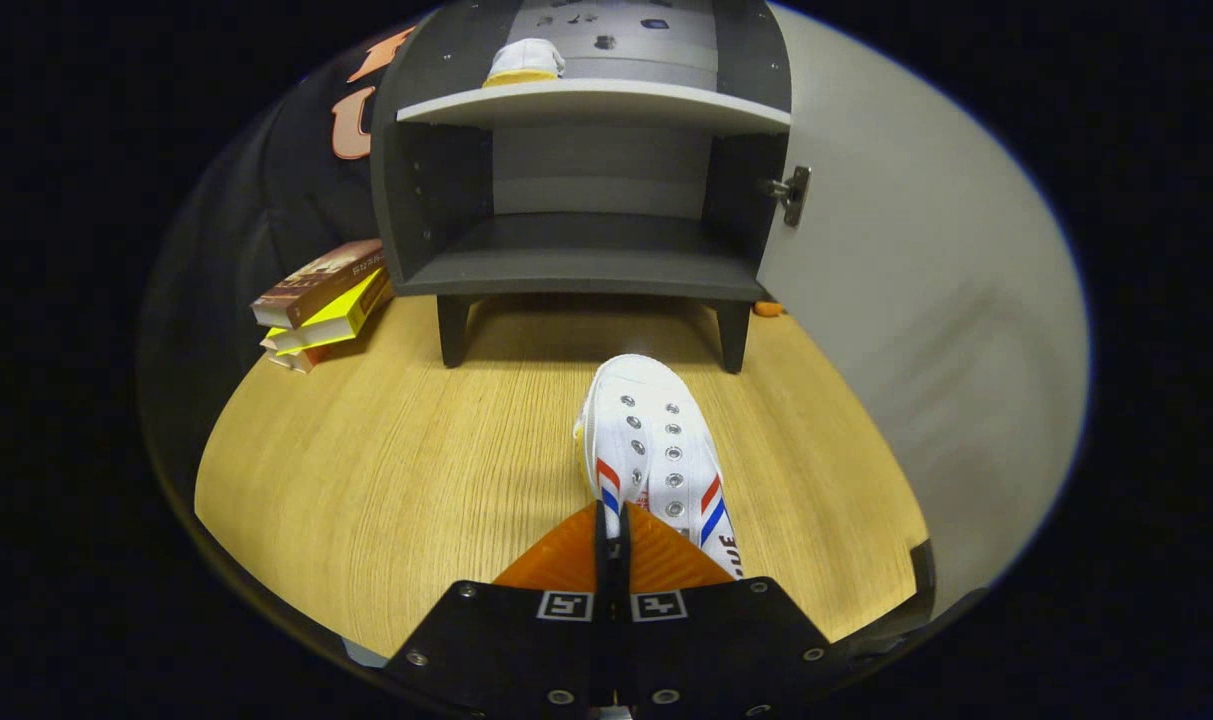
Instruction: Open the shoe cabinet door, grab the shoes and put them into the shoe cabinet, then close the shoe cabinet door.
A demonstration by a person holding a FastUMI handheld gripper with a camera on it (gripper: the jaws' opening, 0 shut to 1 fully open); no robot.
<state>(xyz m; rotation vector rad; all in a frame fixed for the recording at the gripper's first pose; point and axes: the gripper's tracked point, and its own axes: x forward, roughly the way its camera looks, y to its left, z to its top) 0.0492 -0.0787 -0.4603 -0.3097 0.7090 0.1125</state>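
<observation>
A white canvas shoe (656,450) with red and blue side stripes points its toe at the grey shoe cabinet (581,270). My gripper (612,518) is shut on the left side wall of the shoe near its heel, which runs down between the two fingers. The cabinet stands just beyond the shoe with its door (916,330) swung wide open to the right. Its lower shelf (576,262) is bare. A second white shoe (526,62) sits at the left of the upper shelf (596,104).
A stack of books (321,300) lies on the wooden table (386,470) beside the cabinet's left leg. A small orange thing (768,309) peeks out behind the right leg. The open door walls off the right side.
</observation>
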